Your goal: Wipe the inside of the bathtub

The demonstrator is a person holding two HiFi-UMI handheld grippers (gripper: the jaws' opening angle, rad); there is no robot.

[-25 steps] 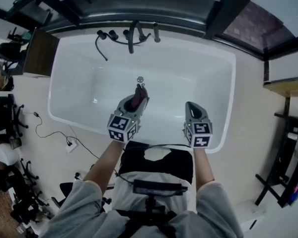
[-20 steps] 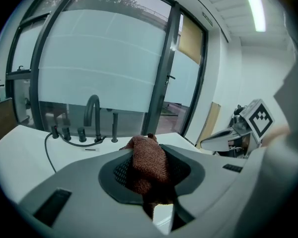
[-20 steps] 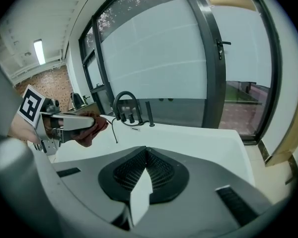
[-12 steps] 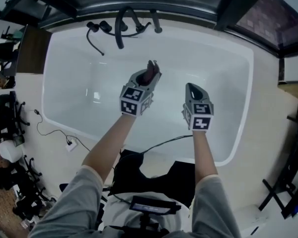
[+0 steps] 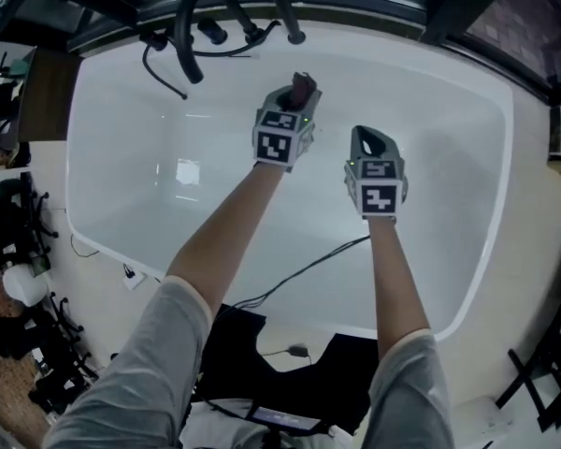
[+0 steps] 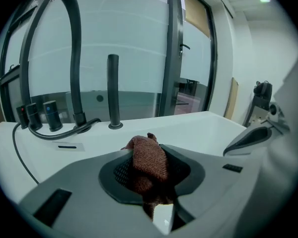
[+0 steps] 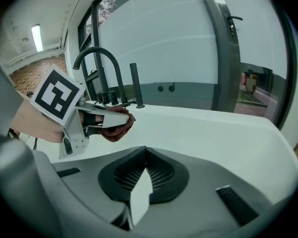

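The white bathtub (image 5: 122, 204) fills the head view. My left gripper (image 5: 302, 94) is shut on a reddish-brown cloth (image 5: 304, 86) and hangs over the tub's far half, a little right of the black faucet (image 5: 194, 26). In the left gripper view the cloth (image 6: 149, 157) bulges out between the jaws of my left gripper (image 6: 151, 182). My right gripper (image 5: 369, 141) is beside it on the right, a little nearer to me, shut with nothing in it. The right gripper view shows my right gripper (image 7: 143, 182) empty, with the cloth (image 7: 116, 130) ahead at the left.
Black knobs (image 5: 210, 31), a hose (image 5: 164, 78) and a black post (image 6: 112, 90) stand on the far rim by the window. A cable (image 5: 299, 274) runs over the near rim. Chairs and gear (image 5: 9, 251) crowd the floor at the left.
Both grippers have moved forward over the tub toward the faucet end, the left one farther, still holding the cloth. The view has leaned in over the tub.
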